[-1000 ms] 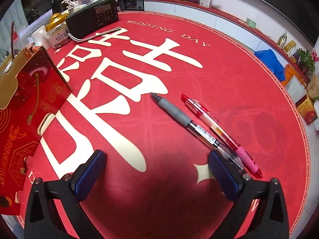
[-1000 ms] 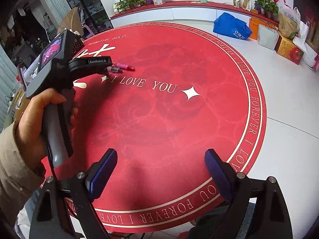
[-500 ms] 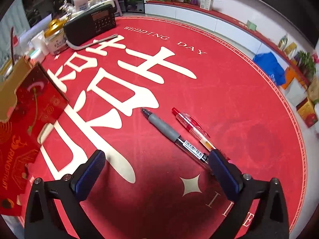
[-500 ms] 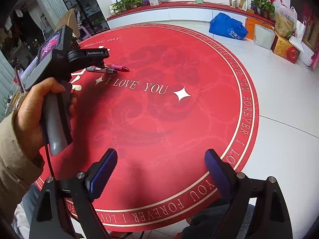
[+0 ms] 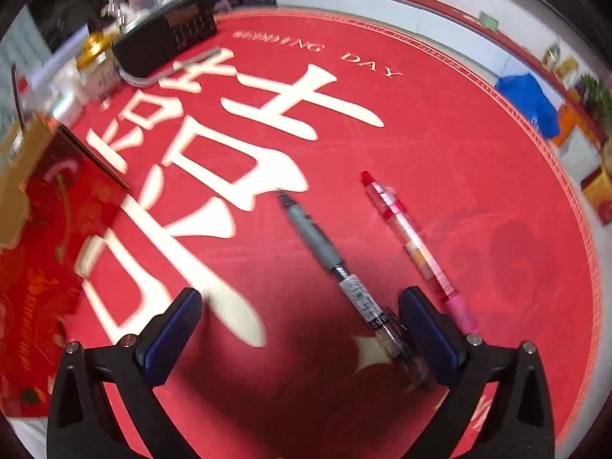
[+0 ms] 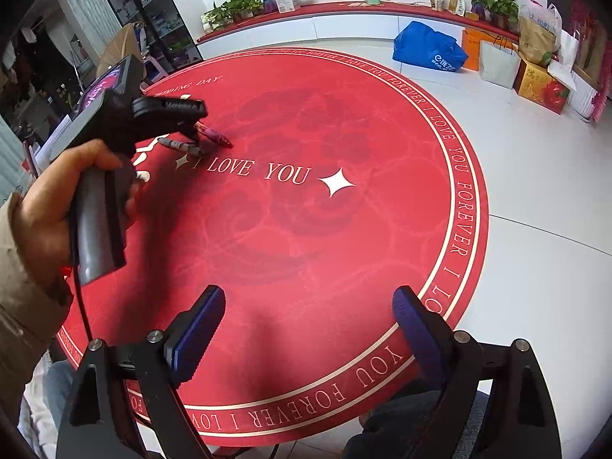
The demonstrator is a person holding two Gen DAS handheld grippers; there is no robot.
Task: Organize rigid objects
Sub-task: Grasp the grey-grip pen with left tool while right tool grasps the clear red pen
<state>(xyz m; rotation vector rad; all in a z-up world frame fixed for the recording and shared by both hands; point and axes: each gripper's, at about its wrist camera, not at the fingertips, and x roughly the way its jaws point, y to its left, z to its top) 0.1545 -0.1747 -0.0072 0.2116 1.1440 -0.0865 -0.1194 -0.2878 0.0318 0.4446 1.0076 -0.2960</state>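
Two pens lie side by side on the red round mat (image 5: 478, 160). The black pen with a grey grip (image 5: 317, 244) has its clear rear end between the fingers of my left gripper (image 5: 300, 332), close to the right finger (image 5: 428, 336), with no contact visible. The red pen with a pink end (image 5: 417, 248) lies just outside that finger. The left gripper is open and low over the mat. In the right wrist view a hand (image 6: 42, 206) holds the left gripper (image 6: 193, 134) above both pens (image 6: 206, 139). My right gripper (image 6: 308, 325) hangs open and empty near the mat's front edge.
A red fruit box (image 5: 49, 248) stands at the mat's left. A black radio (image 5: 164, 42) and a gold-lidded jar (image 5: 95, 53) sit at the far left. A blue bag (image 6: 428, 51), paper bags and gift boxes (image 6: 543, 86) line the white floor beyond.
The left gripper shifted so the black pen's rear end lies inside its right finger and the red pen outside it. The right gripper stayed open and nearly still.
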